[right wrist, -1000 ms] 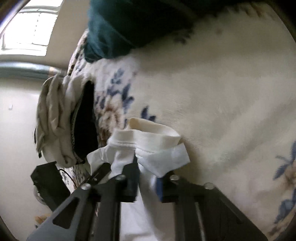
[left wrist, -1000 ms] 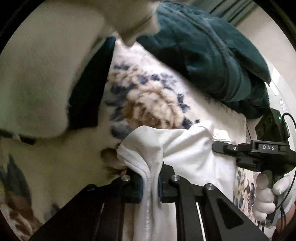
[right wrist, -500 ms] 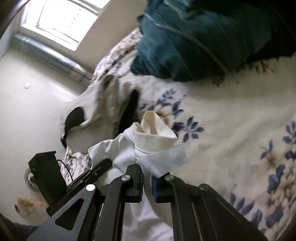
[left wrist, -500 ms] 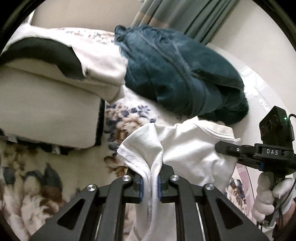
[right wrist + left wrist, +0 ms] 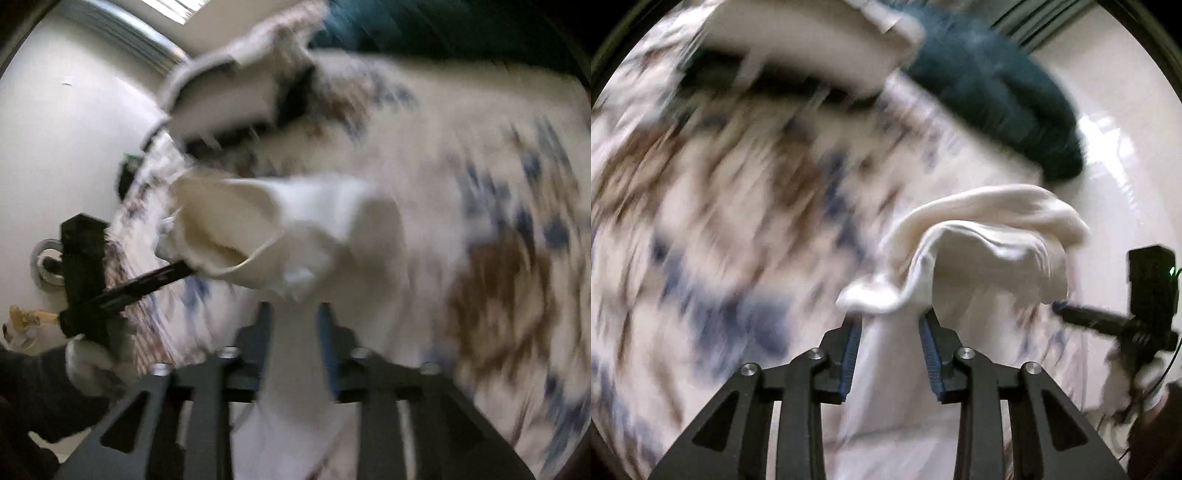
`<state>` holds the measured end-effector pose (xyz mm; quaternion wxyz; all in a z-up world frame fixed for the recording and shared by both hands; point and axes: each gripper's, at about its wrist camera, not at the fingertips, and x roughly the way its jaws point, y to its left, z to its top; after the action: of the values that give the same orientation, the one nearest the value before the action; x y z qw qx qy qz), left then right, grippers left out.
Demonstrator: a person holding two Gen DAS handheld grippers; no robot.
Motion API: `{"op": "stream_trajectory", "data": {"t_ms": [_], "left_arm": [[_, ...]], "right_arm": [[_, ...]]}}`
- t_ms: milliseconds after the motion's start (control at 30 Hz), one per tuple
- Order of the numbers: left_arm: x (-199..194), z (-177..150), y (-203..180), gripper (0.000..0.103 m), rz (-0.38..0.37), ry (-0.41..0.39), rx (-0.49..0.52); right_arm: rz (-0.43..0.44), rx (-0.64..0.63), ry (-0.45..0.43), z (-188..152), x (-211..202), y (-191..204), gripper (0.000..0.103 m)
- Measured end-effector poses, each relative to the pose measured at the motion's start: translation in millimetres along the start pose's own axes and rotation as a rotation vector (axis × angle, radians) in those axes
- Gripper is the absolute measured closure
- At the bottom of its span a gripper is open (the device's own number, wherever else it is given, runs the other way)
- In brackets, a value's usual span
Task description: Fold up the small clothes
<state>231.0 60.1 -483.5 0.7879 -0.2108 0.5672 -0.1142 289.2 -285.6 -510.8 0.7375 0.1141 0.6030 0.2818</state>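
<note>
A small white garment [image 5: 990, 254] hangs bunched between both grippers above a floral blanket [image 5: 720, 206]. In the left wrist view my left gripper [image 5: 891, 325] has its jaws parted with the cloth still lying between the blue pads. The right gripper [image 5: 1060, 307] shows at the right edge, at the garment's far corner. In the right wrist view the garment [image 5: 295, 236] billows in front of my right gripper [image 5: 293, 314], whose jaws are also parted around the cloth. The left gripper [image 5: 184, 267] reaches in from the left. Both views are motion-blurred.
A dark teal blanket [image 5: 990, 99] lies bunched at the far side of the bed. A folded cream and black item [image 5: 798, 62] sits on the bed at the far left. The white floor [image 5: 55, 147] shows beyond the bed edge.
Both grippers have swung fast with the garment and their jaws have widened from tightly shut. The cloth has puffed up between them. The views have turned toward the blanket.
</note>
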Motion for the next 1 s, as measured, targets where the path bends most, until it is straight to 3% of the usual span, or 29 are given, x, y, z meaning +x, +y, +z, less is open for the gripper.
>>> {"op": "stream_trajectory", "data": {"t_ms": [133,267,333,400,567,633,667,800,900,1000], "left_arm": [[-8.9,-27.6,33.8,0.074,0.056,0.102,-0.071],[-22.1,-17.6,49.9,0.073,0.055,0.07,-0.143],[-20.1,-4.3,50.2,0.072,0.052,0.057,-0.163],[-13.9,9.9,50.2,0.072,0.025,0.043,-0.194],[-1.6,37.1,32.1,0.072,0.01,0.007,-0.157],[3.2,43.9,26.2,0.072,0.003,0.01,-0.15],[4.0,46.4,22.2,0.072,-0.004,0.012,-0.143],[6.3,46.1,13.1,0.072,-0.015,0.038,-0.097],[14.0,44.1,6.2,0.072,0.005,0.072,-0.063],[27.6,41.7,-0.9,0.072,-0.003,0.113,-0.045]], "right_arm": [[0.005,0.227,0.027,-38.2,-3.3,-39.9,0.057],[0.121,0.552,-0.06,-59.0,-10.1,-76.0,0.05],[0.17,0.604,-0.072,-54.7,1.4,-76.2,0.05],[0.241,0.638,-0.06,-49.0,22.7,-69.5,0.05],[0.307,0.701,0.039,-41.0,87.4,-53.3,0.05],[0.309,0.688,0.037,-38.4,94.8,-47.7,0.069],[0.293,0.672,0.02,-37.6,88.8,-45.4,0.094],[0.246,0.613,-0.044,-35.1,47.6,-40.8,0.095],[0.155,0.564,-0.013,-36.2,31.1,-43.4,0.095],[0.108,0.608,-0.018,-41.4,29.0,-62.3,0.095]]}}
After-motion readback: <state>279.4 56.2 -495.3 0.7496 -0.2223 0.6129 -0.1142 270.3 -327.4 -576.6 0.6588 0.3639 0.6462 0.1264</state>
